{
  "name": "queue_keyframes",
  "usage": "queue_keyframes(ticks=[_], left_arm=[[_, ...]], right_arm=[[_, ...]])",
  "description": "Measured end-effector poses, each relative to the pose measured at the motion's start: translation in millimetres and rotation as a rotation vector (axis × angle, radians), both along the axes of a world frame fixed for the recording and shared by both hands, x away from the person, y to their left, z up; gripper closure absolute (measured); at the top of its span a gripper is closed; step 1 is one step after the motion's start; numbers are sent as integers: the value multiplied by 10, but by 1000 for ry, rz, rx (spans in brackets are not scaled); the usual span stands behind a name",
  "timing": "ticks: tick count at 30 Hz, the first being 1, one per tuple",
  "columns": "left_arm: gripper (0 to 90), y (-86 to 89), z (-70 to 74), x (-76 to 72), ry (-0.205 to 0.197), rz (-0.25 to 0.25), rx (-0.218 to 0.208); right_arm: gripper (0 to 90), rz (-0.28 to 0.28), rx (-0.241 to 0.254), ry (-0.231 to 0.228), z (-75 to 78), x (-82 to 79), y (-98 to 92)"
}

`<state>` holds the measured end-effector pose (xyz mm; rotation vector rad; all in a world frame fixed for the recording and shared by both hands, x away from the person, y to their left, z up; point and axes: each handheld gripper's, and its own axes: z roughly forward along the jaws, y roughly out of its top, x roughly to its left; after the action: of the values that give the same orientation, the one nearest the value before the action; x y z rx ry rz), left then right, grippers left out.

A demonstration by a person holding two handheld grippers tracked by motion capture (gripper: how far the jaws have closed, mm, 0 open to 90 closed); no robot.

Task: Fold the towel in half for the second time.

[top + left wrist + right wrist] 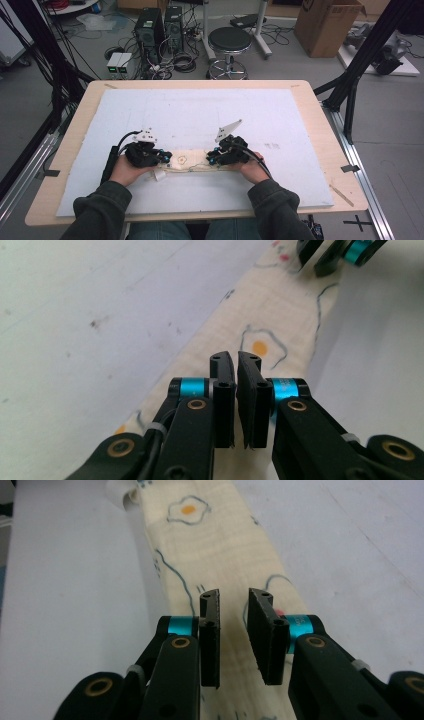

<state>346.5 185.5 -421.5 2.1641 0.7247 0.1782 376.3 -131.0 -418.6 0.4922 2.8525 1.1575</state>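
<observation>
While both hands rest low on the white foam board, a long folded cloth lies flat on that board, near its front edge and about midway along it. It is cream with thin blue lines and a little fried egg picture on it. The left gripper sits at the cloth's left end, and the right gripper sits at its right end — they point at each other along the strip. Seen in the left gripper view, the left gripper has its jaws almost together, with just a thin gap and nothing pinched in it; the cloth lies under and past them. Seen in the right gripper view, the right gripper has its jaws a little apart above the cloth, not squeezing it — the egg picture lies farther along the strip.
</observation>
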Motion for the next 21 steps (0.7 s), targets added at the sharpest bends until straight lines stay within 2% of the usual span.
queue_keyframes(ticks=[3,8,15,21], left_arm=[[845,40,-33,-7,-7,6,11],[837,71,-89,-33,6,-9,26],[813,104,-145,-56,7,-11,14],[710,126,-173,-81,7,-32,-10]], right_arm=[[749,-4,-18,-3,-52,-4,-42],[742,-11,-15,-10,-105,-8,-101],[717,6,-20,-24,-105,-17,-136],[675,12,-17,-34,-121,-31,-198]])
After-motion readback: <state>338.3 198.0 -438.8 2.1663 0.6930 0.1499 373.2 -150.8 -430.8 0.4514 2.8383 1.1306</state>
